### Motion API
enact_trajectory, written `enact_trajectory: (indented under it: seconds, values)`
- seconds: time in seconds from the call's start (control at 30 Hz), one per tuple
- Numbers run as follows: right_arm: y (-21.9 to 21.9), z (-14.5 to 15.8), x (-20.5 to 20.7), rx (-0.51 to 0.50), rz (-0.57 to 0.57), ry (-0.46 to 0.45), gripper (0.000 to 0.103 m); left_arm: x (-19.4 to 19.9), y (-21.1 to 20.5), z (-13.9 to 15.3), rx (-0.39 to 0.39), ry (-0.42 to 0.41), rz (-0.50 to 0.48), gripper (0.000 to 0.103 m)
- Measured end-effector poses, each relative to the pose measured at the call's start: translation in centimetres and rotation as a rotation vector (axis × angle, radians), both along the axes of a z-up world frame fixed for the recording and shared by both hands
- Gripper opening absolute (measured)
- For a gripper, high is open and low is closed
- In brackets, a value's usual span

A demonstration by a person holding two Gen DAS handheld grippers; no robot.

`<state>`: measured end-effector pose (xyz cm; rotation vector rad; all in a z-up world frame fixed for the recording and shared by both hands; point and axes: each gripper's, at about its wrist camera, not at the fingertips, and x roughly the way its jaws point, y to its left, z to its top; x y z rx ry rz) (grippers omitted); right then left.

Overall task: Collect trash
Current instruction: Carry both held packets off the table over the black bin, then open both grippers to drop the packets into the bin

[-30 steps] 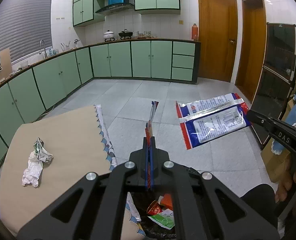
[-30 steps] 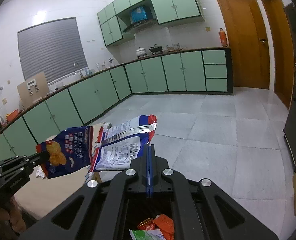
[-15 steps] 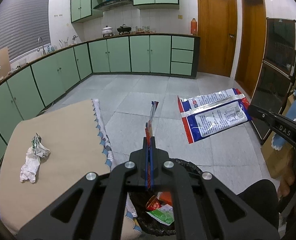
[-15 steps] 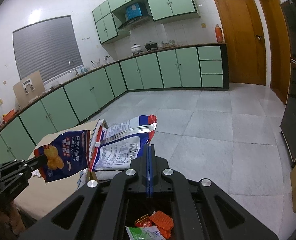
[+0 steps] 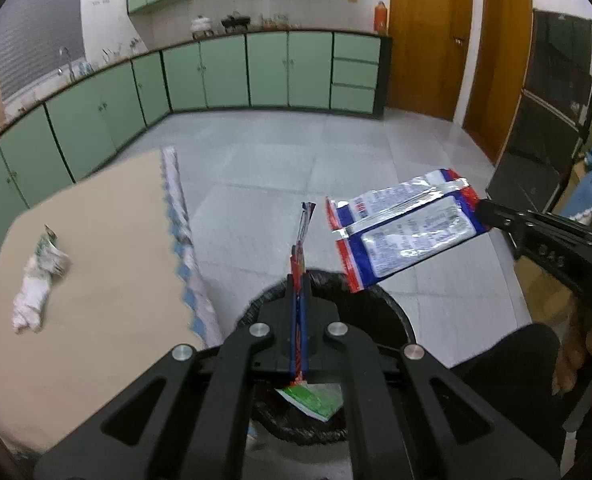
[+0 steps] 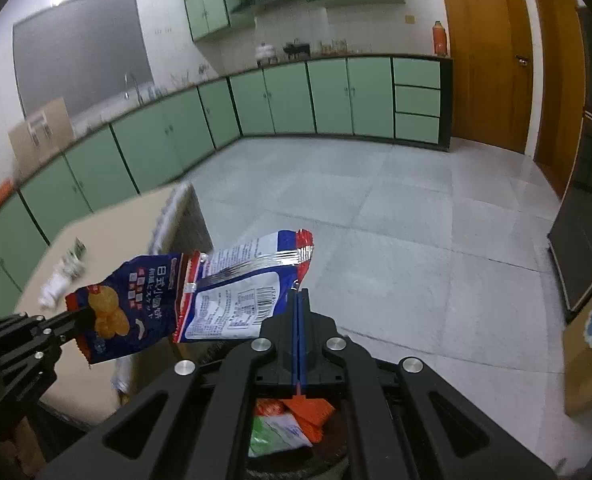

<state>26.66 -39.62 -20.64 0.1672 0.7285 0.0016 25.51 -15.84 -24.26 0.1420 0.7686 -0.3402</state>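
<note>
Both grippers are held angled downward over a black-lined bin (image 5: 400, 320), each clamped on a snack wrapper.

The left gripper (image 5: 299, 280) is seen from its own camera with its jaws pressed together on the blue bag (image 5: 302, 240), which is viewed edge-on there as a thin red and blue strip rising from between the fingers. In the right wrist view the same gripper (image 6: 76, 316) enters from the lower left, pointing to the right, and the blue bag (image 6: 132, 312) is shown face-on, printed with biscuits, hanging out past the fingertips.

The right gripper (image 6: 299, 300) is likewise closed, with the edge of the white wrapper (image 6: 240, 292) pinched between its fingers; the wrapper is spread to the left of the jaws, its barcode side facing the camera. In the left wrist view this gripper (image 5: 482, 208) reaches in from the right, and the white wrapper (image 5: 404, 232) is held out flat above the far rim of the bin. Part of a hand (image 5: 576, 344) is seen at the right edge, behind the gripper's body.

The two wrappers overlap in the right view; whether they touch cannot be told.

Inside the bin, green packaging (image 5: 316, 400) and orange packaging (image 6: 308, 412) lie below the grippers. A crumpled tissue (image 5: 36, 284) is left on the beige table (image 5: 108, 264), beside the bin.
</note>
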Motion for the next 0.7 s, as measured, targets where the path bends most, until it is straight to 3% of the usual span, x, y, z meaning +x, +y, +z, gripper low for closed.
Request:
enact_trajectory:
  seconds: [0.27,0.57,0.63,0.67,0.7]
  values:
    - [0.8,-5.1,0.7,-0.048,0.001,0.151,0.000,-0.1,-1.6,-4.4,0.016,0.082,-0.029,0.000]
    - [1.8,-9.0,2.2,-0.088,0.008,0.255,0.002,1.6,-1.1,-8.7,-0.001,0.183,-0.012,0.000]
    - [1.9,-9.7,2.6,-0.090,0.009,0.278,0.007,2.5,-0.9,-9.7,-0.001,0.218,0.003,0.006]
    - [2.0,-10.2,2.8,-0.086,0.012,0.299,0.011,2.8,-0.7,-10.1,-0.005,0.224,0.012,0.015]
    - [2.1,-10.5,3.0,-0.085,0.014,0.308,0.015,3.2,-0.5,-10.6,-0.005,0.238,0.017,0.040]
